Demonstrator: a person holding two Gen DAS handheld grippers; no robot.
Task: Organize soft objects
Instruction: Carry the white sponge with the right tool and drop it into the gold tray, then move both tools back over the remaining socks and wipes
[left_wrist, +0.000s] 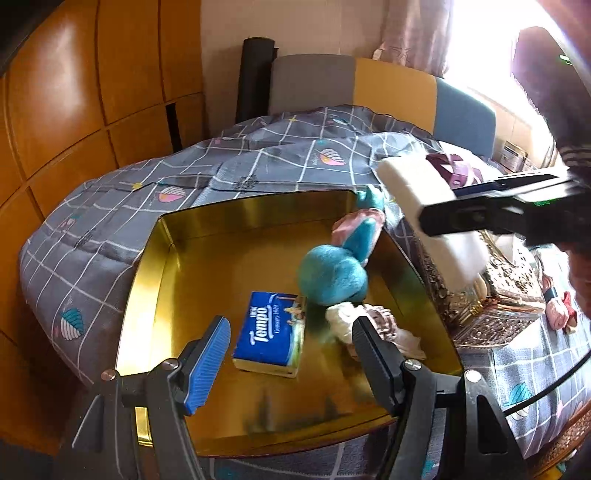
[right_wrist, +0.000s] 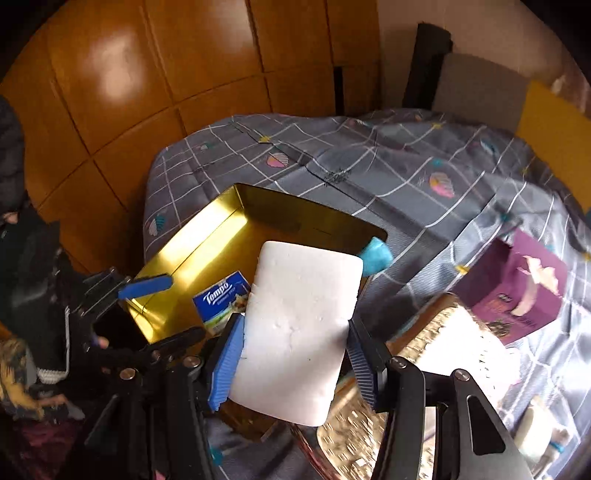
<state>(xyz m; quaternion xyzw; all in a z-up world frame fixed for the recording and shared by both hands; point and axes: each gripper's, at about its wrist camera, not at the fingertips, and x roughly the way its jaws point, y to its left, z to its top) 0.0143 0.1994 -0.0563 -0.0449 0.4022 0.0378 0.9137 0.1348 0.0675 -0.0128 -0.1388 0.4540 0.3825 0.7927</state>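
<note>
From the left wrist view, the left tongs (left_wrist: 291, 354) stand open and empty over the near end of a gold tin tray (left_wrist: 155, 258) that lies on a bed covered by a grey checked quilt (left_wrist: 147, 177). Inside the tray lie a blue Tempo tissue pack (left_wrist: 271, 334), a teal plush toy (left_wrist: 332, 273) whose far end leans up on the right wall, and a small cream and pink bundle of cloth (left_wrist: 365, 325) just right of the pack. At the right, above the tray's right rim, the right tongs (left_wrist: 461, 218) come in from the side, clamped on a white foam block (left_wrist: 424, 206), which is blurred. Beyond it an ornate gold box (left_wrist: 491, 310) sits beside the tray. In the right wrist view, the right tongs (right_wrist: 295, 354) grip the white foam block (right_wrist: 299, 328) by its long sides, both pads pressed against it, with the block held above the gold tin tray (right_wrist: 207, 240). The Tempo tissue pack (right_wrist: 218, 299) shows past the block's left edge, and a bit of the teal plush toy (right_wrist: 375, 254) past its upper right corner. The left tongs (right_wrist: 144, 288) reach in at the left. A purple tissue box (right_wrist: 517, 288) lies on the quilt (right_wrist: 369, 166) to the right.
</note>
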